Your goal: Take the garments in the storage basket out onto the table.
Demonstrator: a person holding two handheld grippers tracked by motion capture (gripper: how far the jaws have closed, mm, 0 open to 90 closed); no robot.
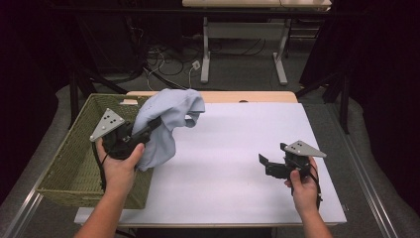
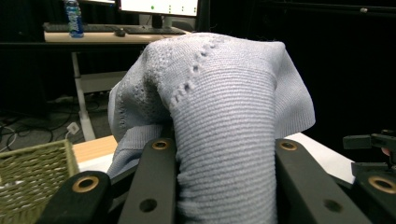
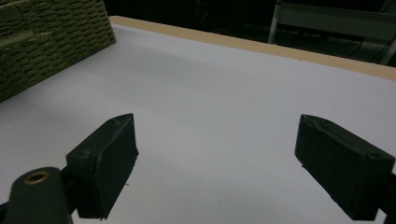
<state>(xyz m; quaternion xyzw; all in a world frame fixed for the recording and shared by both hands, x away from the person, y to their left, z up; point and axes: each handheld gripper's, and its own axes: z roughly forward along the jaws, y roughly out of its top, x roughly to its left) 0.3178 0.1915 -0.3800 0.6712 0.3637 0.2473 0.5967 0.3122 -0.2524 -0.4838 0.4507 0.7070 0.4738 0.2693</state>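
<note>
Two black fingers (image 2: 156, 186) of the left gripper (image 1: 148, 128) are clenched on a bunched fold of a pale blue knitted garment (image 1: 168, 119), which swells up between and above them in the left gripper view and hangs off both sides. Seen from the high view, the garment is lifted clear of the surface, draped over the fingertips and trailing down toward the hand, just beside the near rim of a woven basket (image 1: 69, 163) that stands to the outer side of that gripper.

I judge the knit to be light, soft and limp: it will sag and swing rather than hold shape, and its ribbed weave should grip well instead of slipping. A pinch on a thick gathered fold, as here, looks secure; a hold on a single thin edge would let it stretch and droop.

Well apart from the cloth, the right gripper (image 1: 270, 163) hovers low with its fingers (image 3: 109, 158) released, spread wide with nothing between them.

Beneath both lies a white surface (image 1: 237, 163), bare ahead of the right fingers, with a wooden edge at its far side. Beyond stand a white-legged desk (image 1: 242, 39), loose cables on the floor, dark curtains, and a monitor (image 2: 159, 7) and bottle (image 2: 74, 16) on another desk.
</note>
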